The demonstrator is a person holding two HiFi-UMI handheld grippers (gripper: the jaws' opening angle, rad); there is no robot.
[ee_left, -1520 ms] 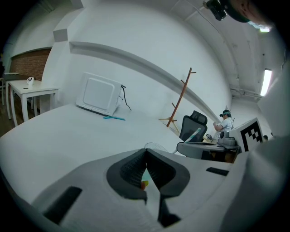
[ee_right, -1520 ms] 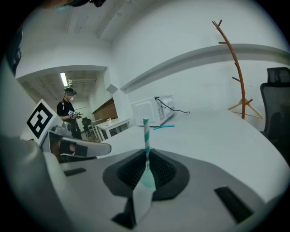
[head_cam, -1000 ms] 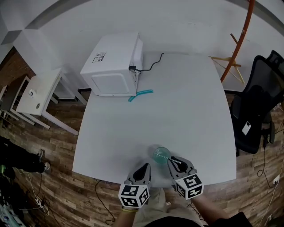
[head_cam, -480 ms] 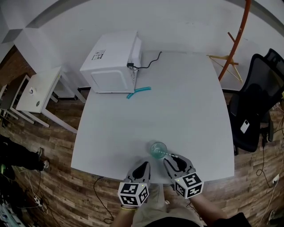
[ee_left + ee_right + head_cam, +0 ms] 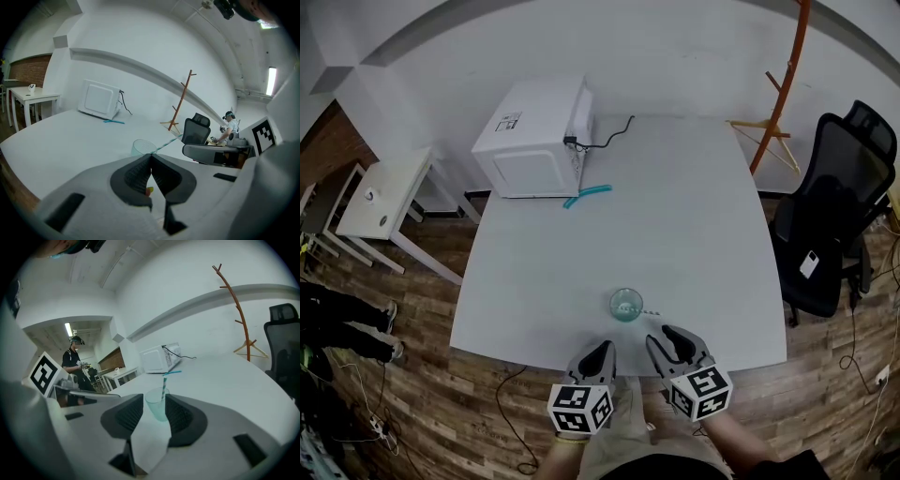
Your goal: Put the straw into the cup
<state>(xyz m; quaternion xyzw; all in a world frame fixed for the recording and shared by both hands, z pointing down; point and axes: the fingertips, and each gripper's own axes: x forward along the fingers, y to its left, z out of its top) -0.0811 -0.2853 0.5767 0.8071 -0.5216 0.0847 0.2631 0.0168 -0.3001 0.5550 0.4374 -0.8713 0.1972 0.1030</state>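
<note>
Cup (image 5: 142,147), straw (image 5: 167,142) inside (leaning, left gripper view)

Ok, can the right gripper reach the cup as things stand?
Probably yes. The right gripper, whose jaws have just been opening and hold nothing, faces the cup across bare table, nothing in the way; only the straw sticking out of it might get bumped.

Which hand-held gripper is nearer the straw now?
Right. The right hand-held gripper, jaws just opened and empty, sits just behind the straw; the left hand-held gripper, shut, is farther back, left of the cup.
</note>
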